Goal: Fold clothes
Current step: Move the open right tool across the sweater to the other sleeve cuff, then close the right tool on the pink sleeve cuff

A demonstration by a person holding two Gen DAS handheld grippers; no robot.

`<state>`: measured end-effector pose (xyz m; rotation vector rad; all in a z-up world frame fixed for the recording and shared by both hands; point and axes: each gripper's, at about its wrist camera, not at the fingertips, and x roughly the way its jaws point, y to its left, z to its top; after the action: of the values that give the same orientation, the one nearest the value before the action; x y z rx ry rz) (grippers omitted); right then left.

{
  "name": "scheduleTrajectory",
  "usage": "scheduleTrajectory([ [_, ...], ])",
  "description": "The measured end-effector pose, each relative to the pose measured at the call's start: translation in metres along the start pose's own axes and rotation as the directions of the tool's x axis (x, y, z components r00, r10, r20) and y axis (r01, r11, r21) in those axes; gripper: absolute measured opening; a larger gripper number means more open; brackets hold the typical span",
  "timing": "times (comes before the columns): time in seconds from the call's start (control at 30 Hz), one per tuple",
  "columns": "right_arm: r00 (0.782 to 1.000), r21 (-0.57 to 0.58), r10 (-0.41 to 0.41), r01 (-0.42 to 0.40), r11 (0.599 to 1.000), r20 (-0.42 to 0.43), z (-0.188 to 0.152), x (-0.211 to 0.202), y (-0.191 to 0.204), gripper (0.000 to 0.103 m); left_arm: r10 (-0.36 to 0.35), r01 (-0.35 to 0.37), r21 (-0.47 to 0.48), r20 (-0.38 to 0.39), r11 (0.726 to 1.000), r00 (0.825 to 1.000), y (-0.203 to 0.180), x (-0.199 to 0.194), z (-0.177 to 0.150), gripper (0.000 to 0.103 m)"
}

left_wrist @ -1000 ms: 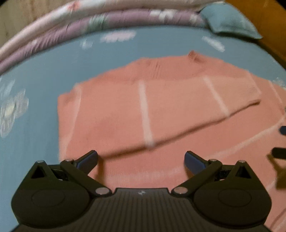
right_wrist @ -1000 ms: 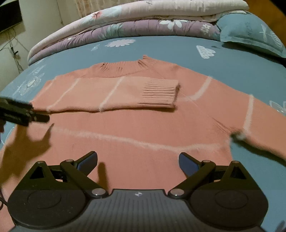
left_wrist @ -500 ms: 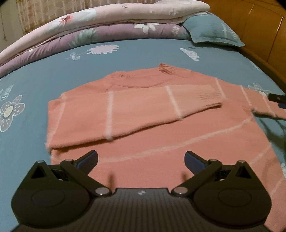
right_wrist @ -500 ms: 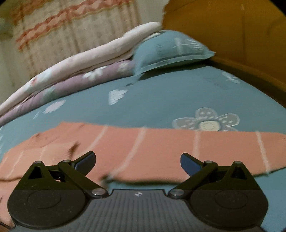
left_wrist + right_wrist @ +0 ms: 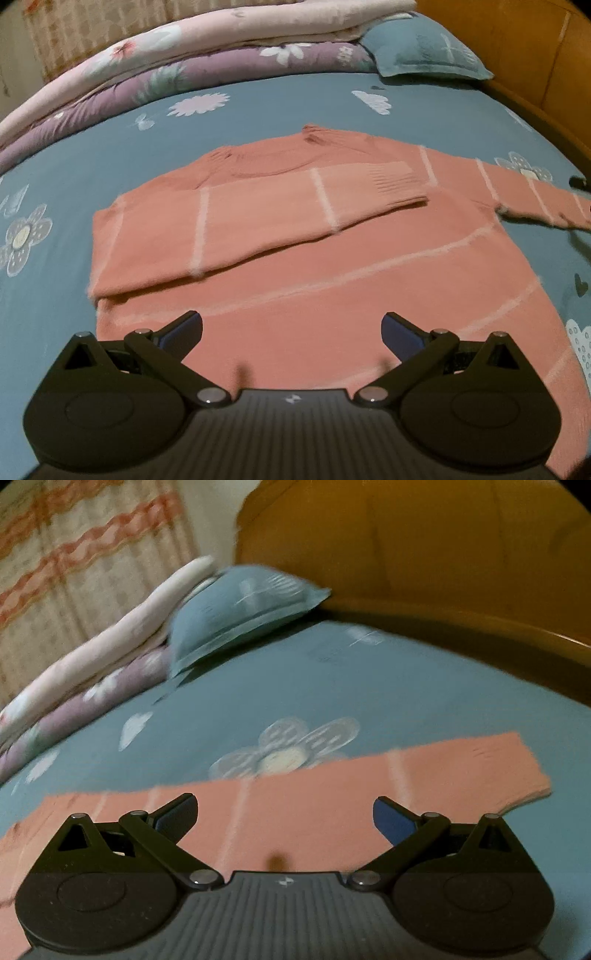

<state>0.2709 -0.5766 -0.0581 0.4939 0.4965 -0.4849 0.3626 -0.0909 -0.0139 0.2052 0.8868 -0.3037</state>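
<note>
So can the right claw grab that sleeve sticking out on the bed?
Probably yes. The right claw is open just above the outstretched sleeve, which lies flat on the bedsheet with nothing on it.

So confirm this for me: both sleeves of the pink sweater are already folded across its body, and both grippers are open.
Not quite. Only one sleeve is folded across the pink sweater; the other sleeve lies stretched out on the blue bedsheet, as the right wrist view shows. The rest holds: the left gripper and right gripper are both open.
</note>
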Motion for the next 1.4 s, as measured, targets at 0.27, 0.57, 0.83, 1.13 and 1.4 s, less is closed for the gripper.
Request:
scheduleTrajectory([
  [0.27, 1.000, 0.154, 0.001, 0.001, 0.988, -0.013, -0.015, -0.017, -0.046, 0.103, -0.038, 0.038, 0.074, 0.006, 0.997, 0.999, -0.031, 0.001, 0.007, 0.102],
  [0.57, 0.993, 0.227, 0.116, -0.107, 0.968, -0.027, -0.023, -0.014, -0.059, 0.103, -0.099, 0.096, 0.157, 0.012, 0.983, 0.995, -0.065, 0.009, 0.014, 0.102],
  [0.83, 0.996, 0.209, 0.093, -0.089, 0.974, -0.012, -0.024, -0.007, -0.052, 0.103, -0.074, 0.074, 0.163, -0.006, 0.984, 0.997, -0.068, 0.014, 0.015, 0.102],
  [1.13, 0.998, 0.166, 0.060, -0.063, 0.984, 0.024, -0.015, 0.016, -0.047, 0.103, -0.069, 0.070, 0.176, -0.013, 0.982, 0.998, -0.073, 0.017, 0.017, 0.102],
  [1.4, 0.998, 0.113, 0.024, -0.030, 0.993, 0.052, -0.009, 0.036, -0.034, 0.103, -0.058, 0.063, 0.172, -0.030, 0.983, 0.998, -0.076, 0.023, 0.018, 0.102],
])
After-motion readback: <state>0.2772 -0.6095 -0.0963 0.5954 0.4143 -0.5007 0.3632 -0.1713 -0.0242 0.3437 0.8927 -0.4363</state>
